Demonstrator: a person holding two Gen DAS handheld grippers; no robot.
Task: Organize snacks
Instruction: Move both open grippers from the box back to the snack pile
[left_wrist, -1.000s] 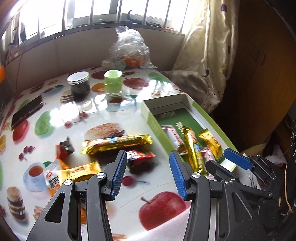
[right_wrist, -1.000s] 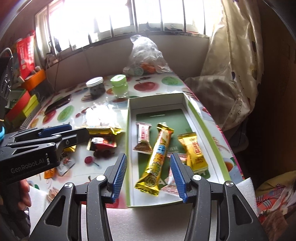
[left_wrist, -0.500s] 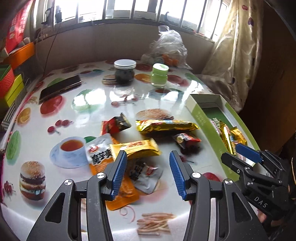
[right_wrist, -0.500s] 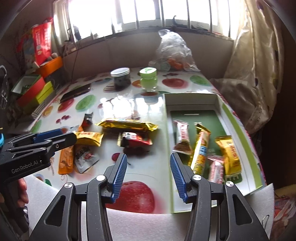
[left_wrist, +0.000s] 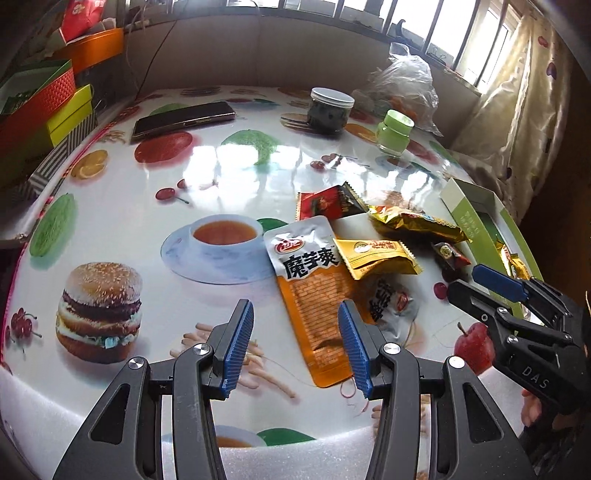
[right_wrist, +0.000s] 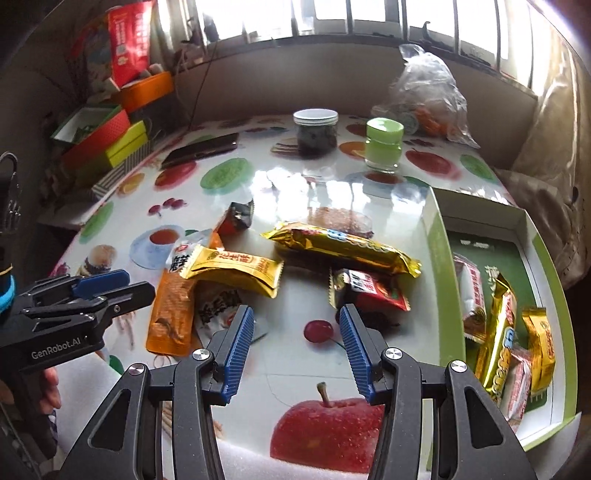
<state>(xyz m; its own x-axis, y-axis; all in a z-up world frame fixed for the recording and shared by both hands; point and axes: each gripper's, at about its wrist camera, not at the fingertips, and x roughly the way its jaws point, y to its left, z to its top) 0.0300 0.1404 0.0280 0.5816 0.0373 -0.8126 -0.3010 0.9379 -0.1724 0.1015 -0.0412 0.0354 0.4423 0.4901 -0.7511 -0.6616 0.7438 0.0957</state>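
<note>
Left wrist view: the left gripper (left_wrist: 295, 347) hangs low over the near part of the table (left_wrist: 110, 206) with its jaws spread wide and nothing between them; its right finger sits over the near end of the long orange pouch (left_wrist: 317, 310), though whether it touches the pouch cannot be told. In the right wrist view the right gripper (right_wrist: 295, 347) is just as wide and just as empty, poised above bare tablecloth just short of the small red packet (right_wrist: 369, 291).

Beyond the left gripper, the loose snacks lie in a cluster at mid-table. The orange pouch runs from near to far, its white top partly under the yellow packet (left_wrist: 376, 258). A clear-and-white wrapper (left_wrist: 391, 302) lies just right of the pouch. Farther off are a red and black sachet (left_wrist: 328, 203) and the long gold bar (right_wrist: 340, 243), with the small red packet near the bar's right end.

At the right edge stands the green and white box (right_wrist: 439, 266), open, already holding several snacks: a white-wrapped bar (right_wrist: 471, 291), a gold bar (right_wrist: 498, 339), a yellow packet (right_wrist: 541, 347) and at least one more piece at the near end.

So the sorting looks roughly half done: several snacks are boxed and six remain on the table. Neither gripper has taken hold of anything. The left seems best placed for the orange pouch, the right for the red packet.
</note>
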